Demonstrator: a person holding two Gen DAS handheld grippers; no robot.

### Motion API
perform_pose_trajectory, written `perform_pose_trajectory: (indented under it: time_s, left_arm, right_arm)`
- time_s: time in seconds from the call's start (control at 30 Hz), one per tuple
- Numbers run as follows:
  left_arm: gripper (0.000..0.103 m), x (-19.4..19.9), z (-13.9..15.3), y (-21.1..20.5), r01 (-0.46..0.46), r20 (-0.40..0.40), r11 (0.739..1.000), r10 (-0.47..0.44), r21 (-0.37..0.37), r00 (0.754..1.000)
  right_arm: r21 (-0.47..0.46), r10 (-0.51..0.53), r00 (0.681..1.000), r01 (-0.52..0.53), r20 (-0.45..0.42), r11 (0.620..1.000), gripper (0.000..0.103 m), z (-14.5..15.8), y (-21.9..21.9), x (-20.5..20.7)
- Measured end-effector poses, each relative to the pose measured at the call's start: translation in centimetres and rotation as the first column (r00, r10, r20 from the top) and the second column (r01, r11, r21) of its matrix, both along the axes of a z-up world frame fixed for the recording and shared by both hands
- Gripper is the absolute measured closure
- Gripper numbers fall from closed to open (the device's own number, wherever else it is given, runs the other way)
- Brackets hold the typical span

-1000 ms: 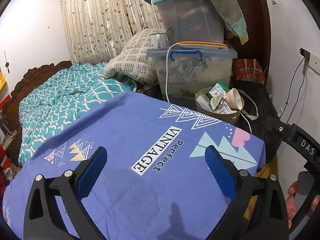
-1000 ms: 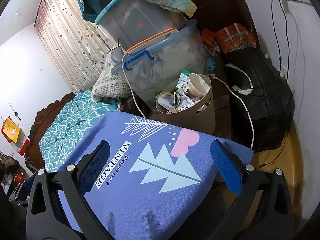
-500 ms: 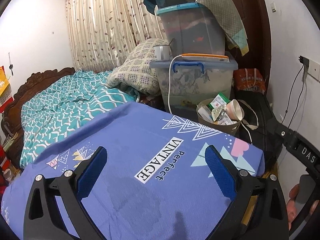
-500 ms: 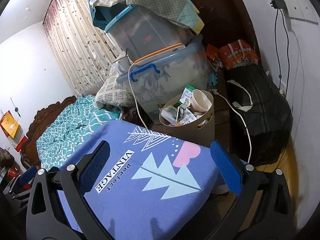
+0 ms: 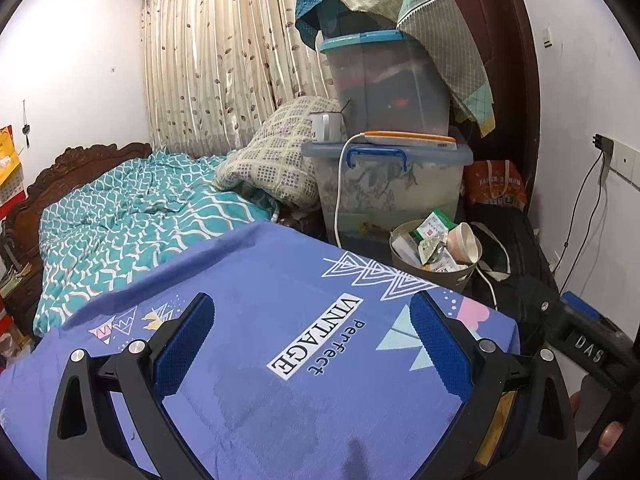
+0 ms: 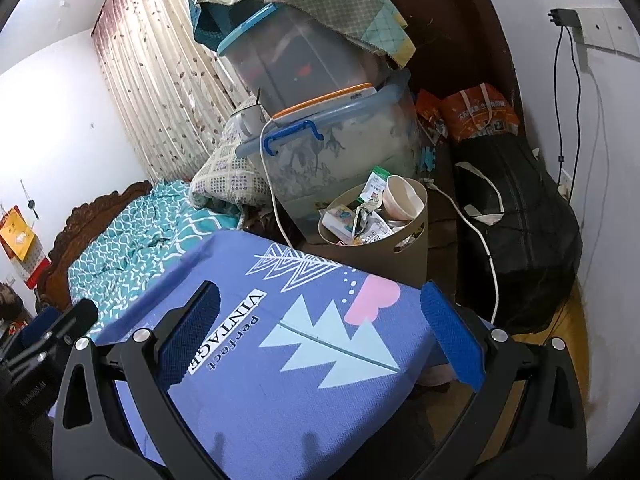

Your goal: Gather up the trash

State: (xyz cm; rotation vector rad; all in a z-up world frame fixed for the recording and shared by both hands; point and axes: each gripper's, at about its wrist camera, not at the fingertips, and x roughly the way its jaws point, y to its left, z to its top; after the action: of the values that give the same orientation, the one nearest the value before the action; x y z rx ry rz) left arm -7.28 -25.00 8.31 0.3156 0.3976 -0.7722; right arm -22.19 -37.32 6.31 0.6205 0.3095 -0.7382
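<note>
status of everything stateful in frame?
Left claw: open, empty.
Right claw: open, empty.
Bin: upright, full of trash.
Paper cup: tilted, in the bin.
Lower box: lidded.
Upper box: lidded, cloth draped over.
Curtain: drawn.

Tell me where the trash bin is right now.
The trash bin stands beyond the blue cloth's far edge, right of centre in both views, before the stacked storage boxes.

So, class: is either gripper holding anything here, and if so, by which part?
Nothing is held. The left gripper and right gripper are both open and empty above the purple cloth.
</note>
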Motion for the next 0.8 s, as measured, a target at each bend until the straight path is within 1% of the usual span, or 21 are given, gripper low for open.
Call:
perform_pose_trajectory:
  time_s: [0.2,0.4,0.53,0.67,0.8]
  left_arm:
    - [0.009,-0.3,0.5,0.5,0.016,0.017,0.999,-0.015,-0.030,1.000]
    - [0.009,-0.3,1.5,1.4,0.000,0.038,0.996,0.003,-0.084,0.999]
    - [0.009,-0.3,1.9,1.7,-0.006,0.038,0.996,0.009,-0.093,0.999]
    - [0.008,-0.5,1.8,1.9,-0.007,0.043,0.996,0.011,-0.087,0.999]
    - [0.008,-0.6,1.9,2.2,-0.007,0.051,0.996,0.012,-0.092,0.999]
  right_arm:
    - [-0.044,-0.015,1.000,0.014,-0.008,0.999,0.004,0.8,0.5,-0.8]
    - [-0.133,-0.040,0.999,0.041,0.011,0.990,0.004,2.9,1.9,-2.1]
    - [-0.166,-0.020,0.999,0.024,0.027,0.986,0.004,3.5,3.0,-2.1]
    - [-0.171,0.004,0.999,0.004,0.046,0.985,0.004,3.7,3.7,-1.9]
    - [-0.183,0.016,0.999,-0.008,0.046,0.983,0.004,3.7,4.1,-1.8]
